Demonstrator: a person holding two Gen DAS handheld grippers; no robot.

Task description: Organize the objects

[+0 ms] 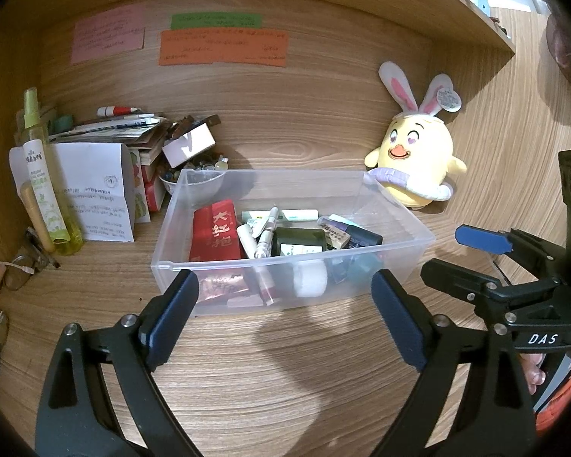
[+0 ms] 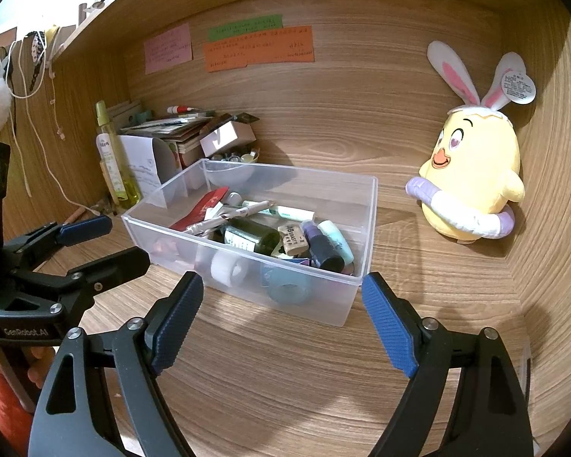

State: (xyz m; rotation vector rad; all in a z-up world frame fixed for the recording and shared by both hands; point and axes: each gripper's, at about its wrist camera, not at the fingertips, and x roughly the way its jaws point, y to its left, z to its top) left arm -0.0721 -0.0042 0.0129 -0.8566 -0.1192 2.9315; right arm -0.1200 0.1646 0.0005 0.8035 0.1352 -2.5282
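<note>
**A:** Where did the clear rectangular plastic bin (image 1: 392, 243) sit when the shot was taken?

**B:** On the wood-grain desk surface (image 1: 278, 373), in the middle of the alcove, just ahead of both tools. The left gripper (image 1: 285, 304) hung before the bin's near wall, its blue-padded fingers (image 1: 173, 314) spread wide and holding nothing. The right gripper (image 2: 281, 301) was likewise wide open and empty, facing the bin's near corner.

**A:** And inside the bin?

**B:** A jumble. A flat red packet with Chinese characters (image 1: 215, 230) lay at the left end; beside it a dark green glass bottle with a white label (image 1: 299, 242) lay on its side, and a white roll of tape (image 1: 310, 278) rested against the near wall. A pale blue-green tape roll (image 2: 287, 289) occupied the near right corner, with a dark purple bottle (image 2: 323, 247) and a mint-green tube (image 2: 338, 242) lying side by side just behind it.

**A:** What surrounded it?

**B:** A yellow plush chick with rabbit ears and a lilac swim ring (image 2: 472, 175) leaned in the right corner, apart from the bin. To the left stood a tall yellow-green spray bottle (image 1: 43, 182) and a folded white paper with printed text (image 1: 95, 190), in front of a stack of books and papers (image 1: 133, 129). On the back panel were a pink note (image 1: 108, 34), a green strip (image 1: 215, 21) and an orange card (image 1: 224, 47); their writing was too blurred to read.
</note>
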